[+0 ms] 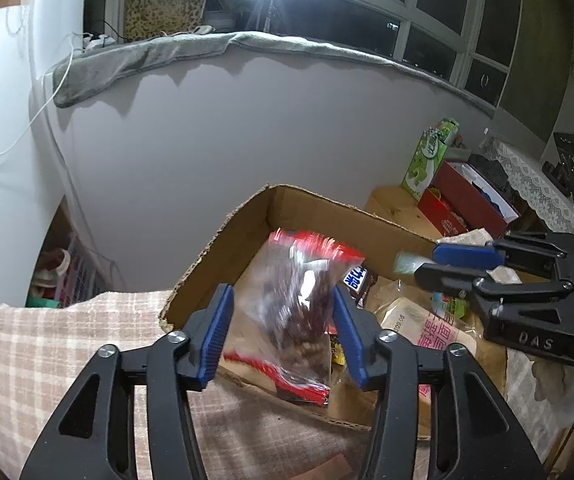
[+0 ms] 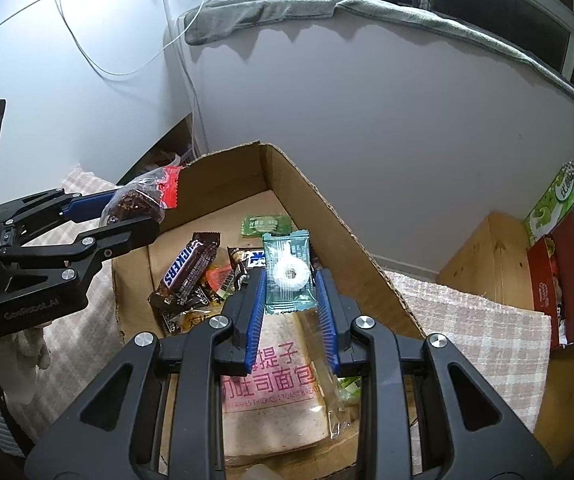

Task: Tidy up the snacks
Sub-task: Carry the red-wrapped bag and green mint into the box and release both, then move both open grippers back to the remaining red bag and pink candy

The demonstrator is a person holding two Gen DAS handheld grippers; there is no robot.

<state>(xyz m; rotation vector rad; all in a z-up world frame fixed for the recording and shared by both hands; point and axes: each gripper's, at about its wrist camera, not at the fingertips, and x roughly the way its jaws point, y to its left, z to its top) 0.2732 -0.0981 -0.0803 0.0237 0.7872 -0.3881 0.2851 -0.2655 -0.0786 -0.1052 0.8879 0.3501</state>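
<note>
1. Left gripper (image 1: pixel 281 316) pinches a crinkly clear red-edged snack bag (image 1: pixel 307 292) above the cardboard box (image 1: pixel 223 236)
2. Right gripper (image 2: pixel 290 300) clamps a flat teal candy packet (image 2: pixel 289 272) over a Snickers bar (image 2: pixel 185 270) and toast bag (image 2: pixel 275 384)

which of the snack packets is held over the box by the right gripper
The teal mint packet with the white ring candy, pinched by the right gripper. The Snickers bar lies in the cardboard box.
</note>
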